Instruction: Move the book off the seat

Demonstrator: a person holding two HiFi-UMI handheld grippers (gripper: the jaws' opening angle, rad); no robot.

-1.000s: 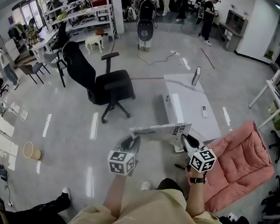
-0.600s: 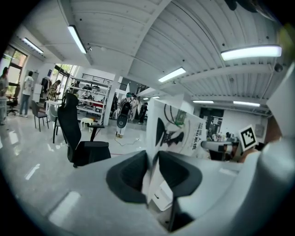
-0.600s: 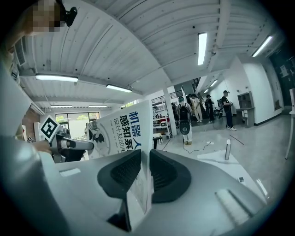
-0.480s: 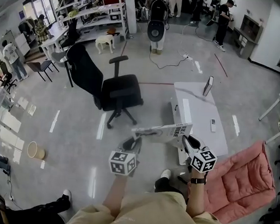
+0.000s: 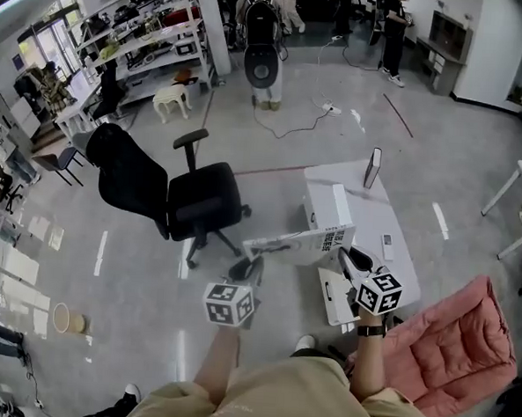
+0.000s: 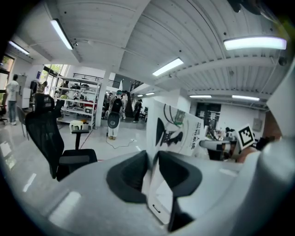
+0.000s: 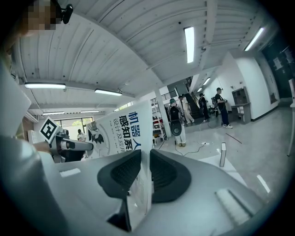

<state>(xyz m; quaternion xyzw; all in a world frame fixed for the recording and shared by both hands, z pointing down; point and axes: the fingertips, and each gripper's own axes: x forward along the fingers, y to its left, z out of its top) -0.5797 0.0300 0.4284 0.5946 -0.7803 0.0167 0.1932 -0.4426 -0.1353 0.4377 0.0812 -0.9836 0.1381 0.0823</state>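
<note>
Now, at the left, the black mesh-backed office chair (image 5: 187, 199) stands with its seat bare, so the book is already off it. The left tool (image 5: 247, 266) is clamped on the left edge of the thin white softcover book with blue print and a black drawing (image 5: 298, 243). The book hangs in the air between both hands, above the floor and across the left edge of the low white counter (image 5: 371, 214). The right tool (image 5: 351, 257) is pinched onto the book's right edge.

The grips look like the weak point: each one bites only a narrow strip of floppy cover. If the hands drift apart, an edge could pull free and the book swing down from one tool. If they close in, it could buckle. Setting it down blind could knock the small upright panel (image 5: 372, 169) at the counter's far edge.
</note>
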